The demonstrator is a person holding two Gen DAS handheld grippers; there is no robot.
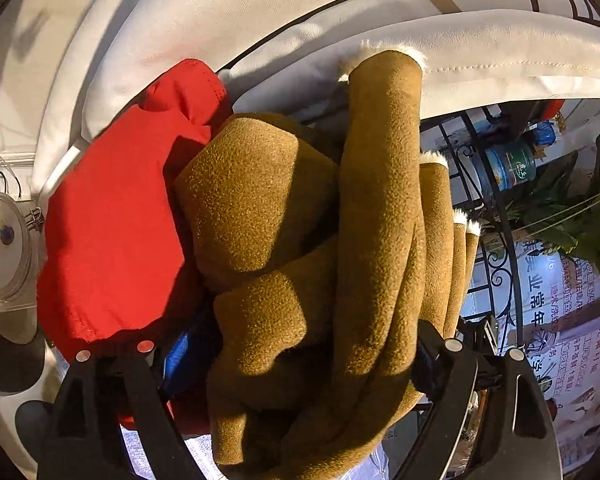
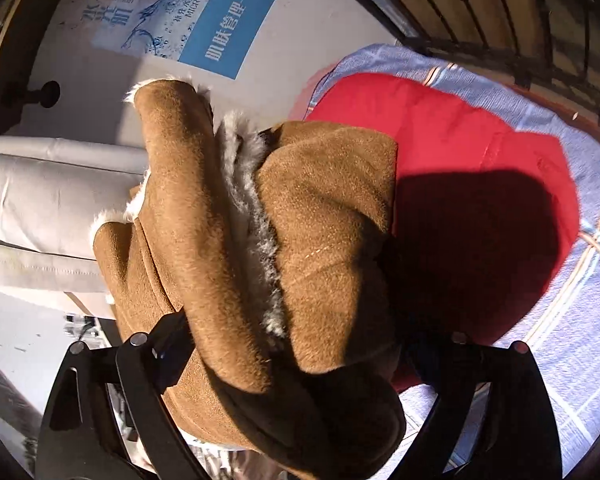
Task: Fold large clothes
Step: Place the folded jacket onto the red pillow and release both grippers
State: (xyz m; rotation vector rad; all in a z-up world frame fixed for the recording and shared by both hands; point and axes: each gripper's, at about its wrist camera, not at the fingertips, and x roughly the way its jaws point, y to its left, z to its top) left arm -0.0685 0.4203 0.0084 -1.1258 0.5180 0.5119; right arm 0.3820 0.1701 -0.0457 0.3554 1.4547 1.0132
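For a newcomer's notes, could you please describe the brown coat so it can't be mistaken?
Find the blue checked sheet with a smooth red garment lying on it. In front of that, bunched between both tools, is the brown coat: tan and suede-like, with pale fleece lining showing at its edges.

brown suede coat with cream fleece lining | bunched in thick folds, raised | red fabric garment | spread flat beneath it

Each scene is viewed at very close range from a wrist fisheye, facing forward between the tool's fingers. The brown fleece-lined coat and red garment are shared by both views.
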